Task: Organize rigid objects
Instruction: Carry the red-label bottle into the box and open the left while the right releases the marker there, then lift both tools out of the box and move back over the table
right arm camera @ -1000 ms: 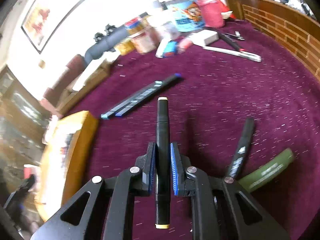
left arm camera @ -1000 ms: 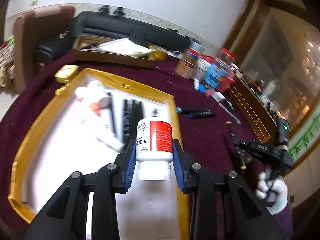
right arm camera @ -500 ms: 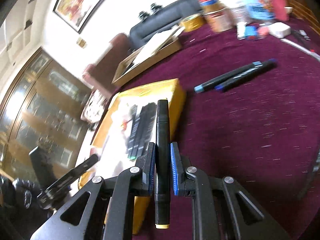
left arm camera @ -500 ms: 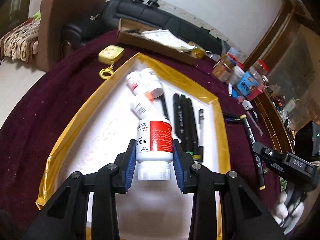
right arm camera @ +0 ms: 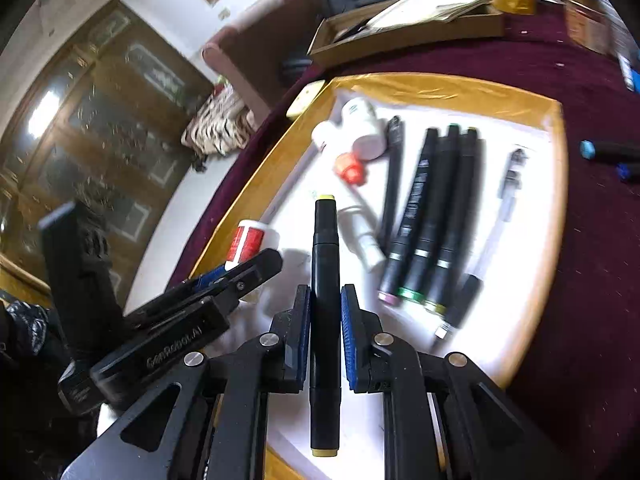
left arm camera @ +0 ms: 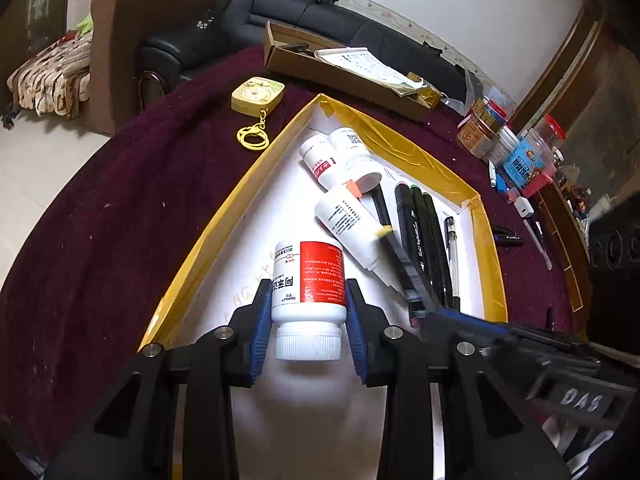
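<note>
My left gripper is shut on a white pill bottle with a red label, held over the near part of the yellow-rimmed white tray. My right gripper is shut on a black marker with yellow ends, held over the same tray. In the tray lie white bottles, one long white bottle and several black markers. The right gripper with its marker shows at the right of the left wrist view. The left gripper shows at the left of the right wrist view.
The table has a dark maroon cloth. A yellow keychain case lies left of the tray. A cardboard box with papers sits behind it. Jars and containers stand at the far right. Blue-capped pens lie outside the tray.
Both grippers have moved over the tray with their objects. The right gripper swung left from the open cloth and now sits close beside the left one.
</note>
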A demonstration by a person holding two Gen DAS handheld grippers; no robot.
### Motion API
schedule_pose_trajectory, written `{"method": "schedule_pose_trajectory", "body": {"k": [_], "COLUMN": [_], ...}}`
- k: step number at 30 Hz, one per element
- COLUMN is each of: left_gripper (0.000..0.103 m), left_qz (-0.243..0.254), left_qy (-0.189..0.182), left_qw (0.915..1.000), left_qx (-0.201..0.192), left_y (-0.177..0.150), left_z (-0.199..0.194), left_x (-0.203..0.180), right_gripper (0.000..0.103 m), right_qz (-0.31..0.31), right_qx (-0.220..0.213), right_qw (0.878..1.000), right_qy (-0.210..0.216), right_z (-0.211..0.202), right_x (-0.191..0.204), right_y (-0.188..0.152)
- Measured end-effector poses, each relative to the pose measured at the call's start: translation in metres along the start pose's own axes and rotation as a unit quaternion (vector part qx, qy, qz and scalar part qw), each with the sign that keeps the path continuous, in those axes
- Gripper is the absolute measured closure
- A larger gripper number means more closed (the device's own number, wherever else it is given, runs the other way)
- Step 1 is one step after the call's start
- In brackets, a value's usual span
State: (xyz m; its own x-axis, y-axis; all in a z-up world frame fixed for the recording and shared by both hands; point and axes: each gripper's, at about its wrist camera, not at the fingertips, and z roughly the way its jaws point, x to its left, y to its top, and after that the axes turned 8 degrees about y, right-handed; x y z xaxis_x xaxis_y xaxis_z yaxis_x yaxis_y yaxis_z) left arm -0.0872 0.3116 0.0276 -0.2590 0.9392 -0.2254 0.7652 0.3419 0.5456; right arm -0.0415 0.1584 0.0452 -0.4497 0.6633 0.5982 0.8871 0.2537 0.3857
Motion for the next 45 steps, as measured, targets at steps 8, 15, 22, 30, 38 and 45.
{"method": "schedule_pose_trajectory", "body": {"k": [8, 15, 22, 30, 38, 45], "left_gripper": [0.071, 0.051, 0.042, 0.032, 0.032, 0.032], "left_qz": [-0.013, -0.001, 0.022, 0.046, 0.068, 0.084], "left_qy": [0.015, 0.089, 0.131, 0.148, 0.126, 0.122], "left_qw": [0.9998, 0.9956, 0.986, 0.9764, 0.9814, 0.9812], "left_qx": [-0.001, -0.028, -0.1, -0.15, -0.128, -0.124], "left_y": [0.003, 0.003, 0.001, -0.002, -0.008, -0.014], "left_z": [-0.004, -0.023, -0.057, -0.081, -0.078, -0.079], "left_x": [0.009, 0.004, -0.003, -0.019, -0.038, -0.056], "right_gripper": [0.089, 0.087, 0.079, 0.068, 0.063, 0.063], "right_qz": [-0.009, -0.023, -0.05, -0.055, -0.02, -0.008], "right_qx": [0.023, 0.016, -0.029, -0.093, -0.118, -0.131], "right_qw": [1.0, 0.999, 0.998, 0.993, 0.992, 0.991], "right_qy": [-0.017, -0.03, -0.029, -0.043, -0.042, -0.038], "right_z": [0.028, 0.028, 0.01, -0.024, -0.044, -0.062], "right_x": [0.005, 0.012, 0.027, 0.032, 0.009, -0.005], "right_y": [0.011, 0.01, 0.005, -0.011, -0.017, -0.027]}}
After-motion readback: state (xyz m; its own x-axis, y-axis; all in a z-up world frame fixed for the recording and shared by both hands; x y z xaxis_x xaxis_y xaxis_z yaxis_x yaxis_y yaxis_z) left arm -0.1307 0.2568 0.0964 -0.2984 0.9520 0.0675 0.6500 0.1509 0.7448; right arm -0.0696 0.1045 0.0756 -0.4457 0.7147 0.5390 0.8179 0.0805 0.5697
